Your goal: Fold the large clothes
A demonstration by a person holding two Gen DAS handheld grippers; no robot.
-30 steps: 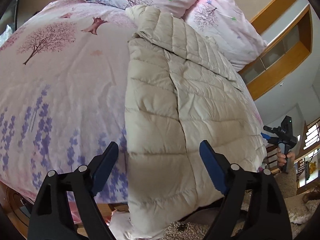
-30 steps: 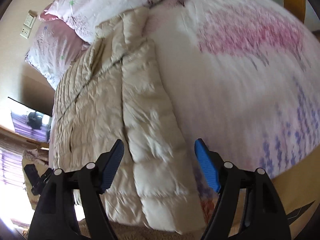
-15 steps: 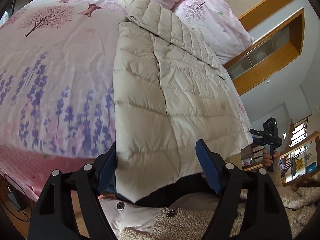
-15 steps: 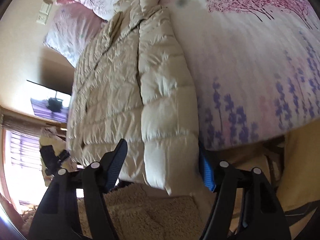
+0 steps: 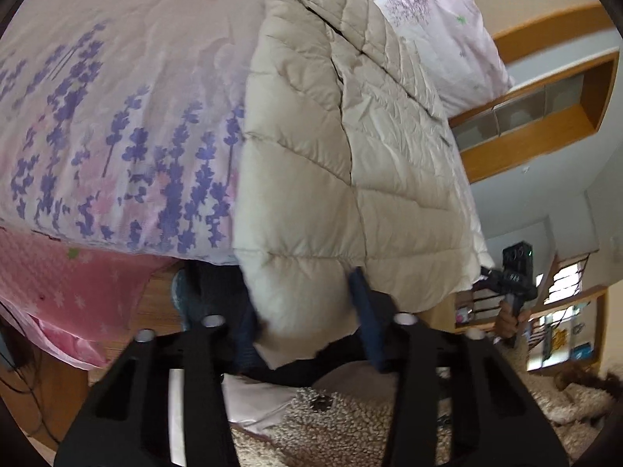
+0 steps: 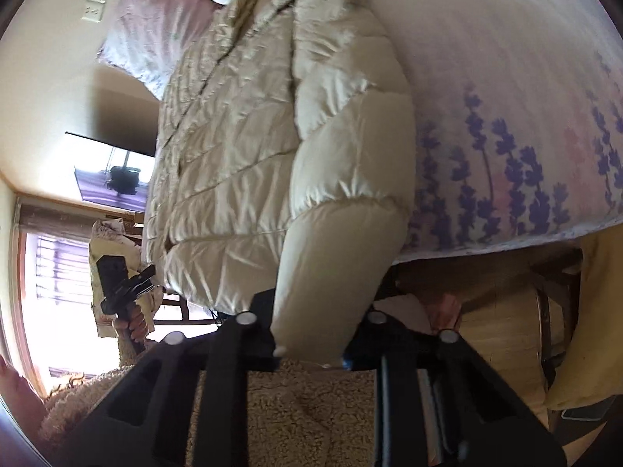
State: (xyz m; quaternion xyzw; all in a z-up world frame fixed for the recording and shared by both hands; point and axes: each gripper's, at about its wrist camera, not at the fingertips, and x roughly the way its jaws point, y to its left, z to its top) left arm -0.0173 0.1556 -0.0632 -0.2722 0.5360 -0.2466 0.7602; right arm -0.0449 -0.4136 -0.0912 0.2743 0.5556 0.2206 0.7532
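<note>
A cream quilted down jacket lies lengthwise on the bed, its hem hanging over the near edge; it also shows in the right wrist view. My left gripper has closed on the hem's left corner, blue pads pressing the padding. My right gripper has closed on the hem's right corner, its pads mostly hidden by the fabric. Each gripper appears small in the other's view, the right one and the left one.
The bed cover has purple flowers and pink trees. Pillows lie at the head. The wooden bed frame and a shaggy beige garment or rug are below. A wooden shelf is on the wall.
Both grippers dropped toward the bed's near edge, slid over the jacket's hem corners and closed from wide open onto the fabric.
</note>
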